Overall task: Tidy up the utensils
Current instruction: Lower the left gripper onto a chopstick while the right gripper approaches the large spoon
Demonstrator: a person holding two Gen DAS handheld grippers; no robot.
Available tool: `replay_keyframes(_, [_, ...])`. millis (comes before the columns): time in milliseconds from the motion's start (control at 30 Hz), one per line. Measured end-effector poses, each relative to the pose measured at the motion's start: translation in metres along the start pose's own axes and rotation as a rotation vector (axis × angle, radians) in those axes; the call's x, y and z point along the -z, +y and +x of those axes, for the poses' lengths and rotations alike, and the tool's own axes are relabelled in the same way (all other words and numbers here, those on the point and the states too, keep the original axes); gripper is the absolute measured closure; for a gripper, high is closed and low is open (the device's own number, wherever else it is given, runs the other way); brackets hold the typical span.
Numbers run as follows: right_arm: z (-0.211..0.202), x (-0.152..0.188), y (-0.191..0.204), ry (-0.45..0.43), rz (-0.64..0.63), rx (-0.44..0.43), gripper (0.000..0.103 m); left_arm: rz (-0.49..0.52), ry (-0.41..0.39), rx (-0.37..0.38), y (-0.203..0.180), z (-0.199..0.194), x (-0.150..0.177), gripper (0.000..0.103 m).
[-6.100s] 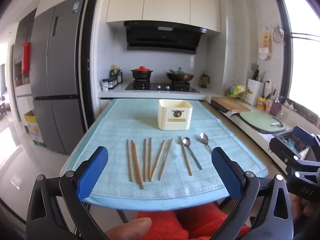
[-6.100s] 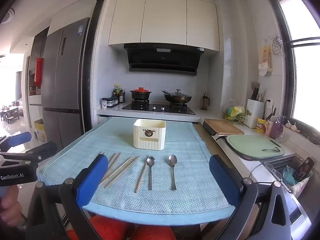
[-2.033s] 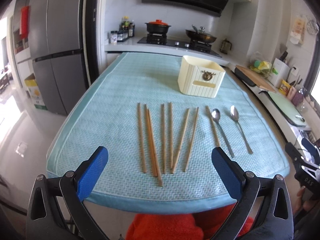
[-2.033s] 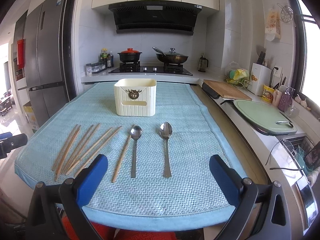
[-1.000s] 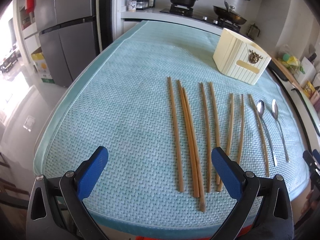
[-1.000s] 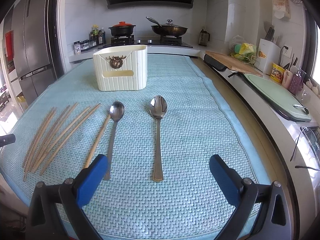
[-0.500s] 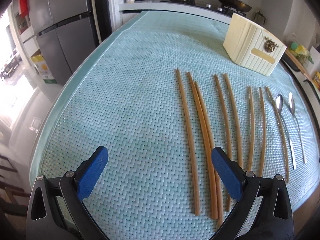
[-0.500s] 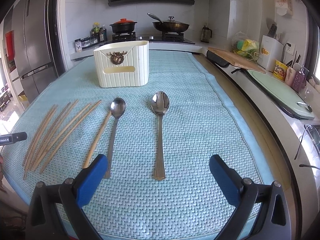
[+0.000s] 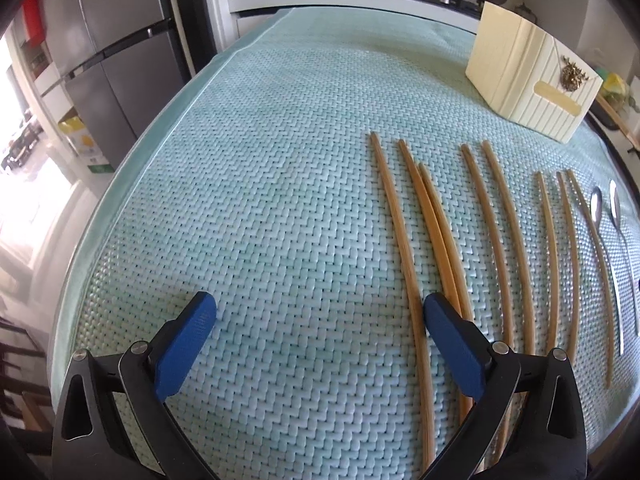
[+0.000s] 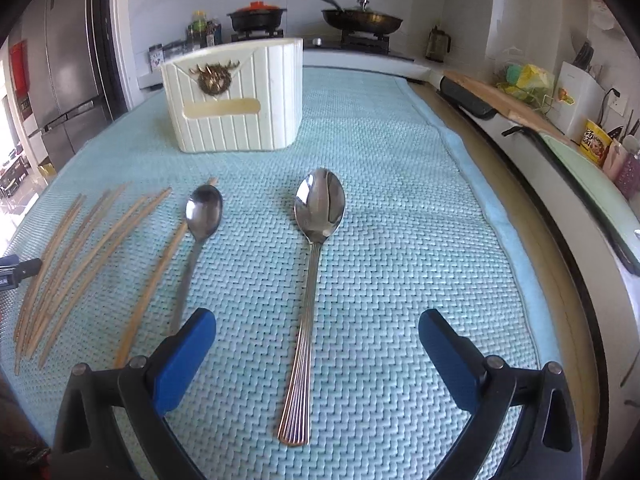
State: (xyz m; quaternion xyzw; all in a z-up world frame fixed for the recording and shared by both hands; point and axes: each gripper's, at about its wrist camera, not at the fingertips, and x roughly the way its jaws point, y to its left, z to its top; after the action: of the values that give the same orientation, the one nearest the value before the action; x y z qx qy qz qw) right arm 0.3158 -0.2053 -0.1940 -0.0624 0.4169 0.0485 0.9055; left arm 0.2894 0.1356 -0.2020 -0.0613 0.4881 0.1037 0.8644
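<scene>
Several wooden chopsticks (image 9: 400, 236) lie side by side on the teal mat (image 9: 256, 184); they also show at the left of the right wrist view (image 10: 80, 240). Two steel spoons lie to their right: a large spoon (image 10: 316, 248) and a smaller spoon (image 10: 200, 224), both seen far right in the left wrist view (image 9: 600, 232). A cream utensil holder (image 10: 236, 96) stands behind them, also in the left wrist view (image 9: 528, 80). My left gripper (image 9: 320, 312) is open, low over the mat, its right fingertip beside the leftmost chopstick. My right gripper (image 10: 316, 328) is open, straddling the large spoon's handle.
A fridge (image 9: 108, 52) stands left of the table. A stove with a pot (image 10: 256, 14) and a pan (image 10: 360, 20) is behind. A counter with a cutting board (image 10: 508, 104) and a sink area runs along the right. The left gripper's tip shows at the left edge (image 10: 16, 270).
Both grippers have moved forward and lower toward the mat. The left one has closed in on the leftmost chopsticks, the right one on the large spoon. Both stay open.
</scene>
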Motion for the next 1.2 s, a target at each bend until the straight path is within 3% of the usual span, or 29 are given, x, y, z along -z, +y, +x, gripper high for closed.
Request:
replay_keyframes(200, [0.038,-0.017,0.012,0.109,-0.08,0.01,0.0,0.023,0.018,0.018,0.004,0.012,-0.016,0.0])
replay_keyframes(333, [0.043,-0.016,0.007,0.109,-0.043,-0.065,0.0,0.026,0.009,0.023,0.006,0.017,-0.022,0.0])
replay_keyframes(700, [0.039,-0.015,0.004,0.127,-0.05,-0.07,0.0,0.062,0.051,0.039,0.002,0.029,-0.038,0.0])
replay_keyframes(967, [0.071,-0.06,-0.012,0.208,-0.035,-0.06,0.0,0.127,0.09,0.069,-0.01,0.04,-0.06,0.004])
replay_keyframes(1167, [0.088,-0.09,-0.007,0.219,-0.061,-0.073,0.025,0.179,0.093,0.095,-0.031,0.041,-0.079,0.03])
replay_keyframes(1200, [0.09,-0.095,-0.005,0.215,-0.062,-0.08,0.037,0.188,0.094,0.097,-0.038,0.041,-0.084,0.034])
